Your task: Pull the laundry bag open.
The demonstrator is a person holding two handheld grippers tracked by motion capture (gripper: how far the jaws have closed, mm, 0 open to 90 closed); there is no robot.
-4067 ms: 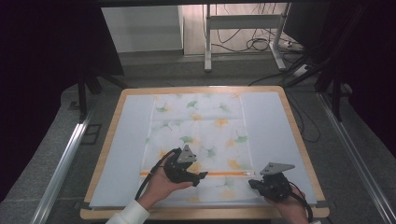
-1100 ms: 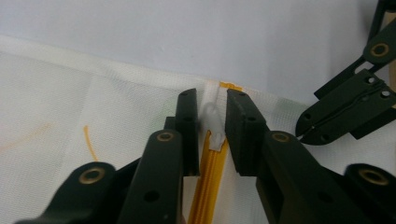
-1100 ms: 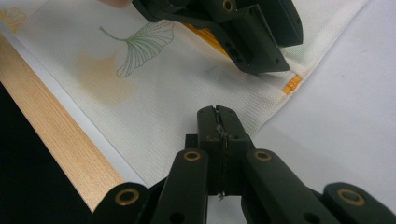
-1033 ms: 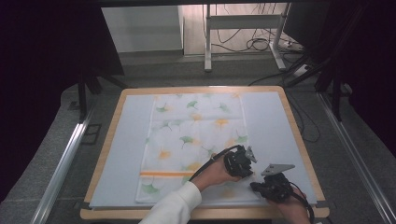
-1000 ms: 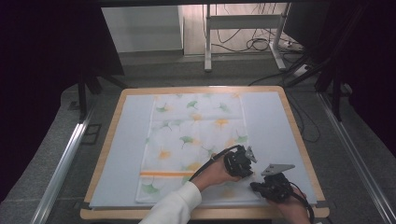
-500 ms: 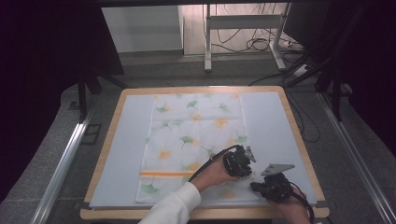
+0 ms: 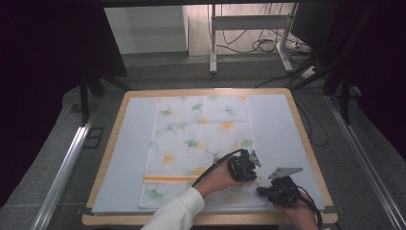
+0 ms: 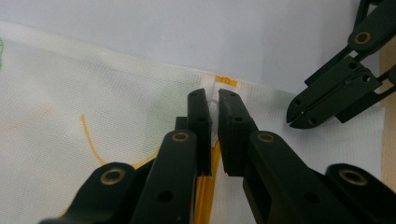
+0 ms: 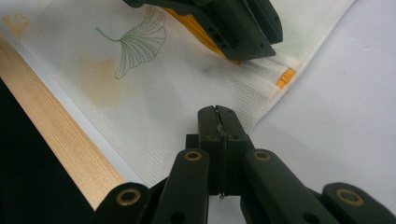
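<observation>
The leaf-printed cloth (image 7: 198,148) lies flat along the middle of the table (image 7: 119,143). At the cloth's right edge, the left gripper (image 8: 212,105) has just closed, pinching the fabric by the orange stripe (image 8: 225,82). Nearer the cloth's front right corner, the right gripper (image 9: 218,116) pinches the hem. Likely a fold is starting; next, both should lift together.

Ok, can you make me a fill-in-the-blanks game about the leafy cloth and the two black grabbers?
1. The cloth is printed with green and orange ____.
2. The left gripper pinches the cloth at its ____ stripe.
3. The right gripper has its jaws ____ on the cloth's edge.
4. The table's rim is made of ____.

Missing words: leaves; orange; shut; wood
</observation>
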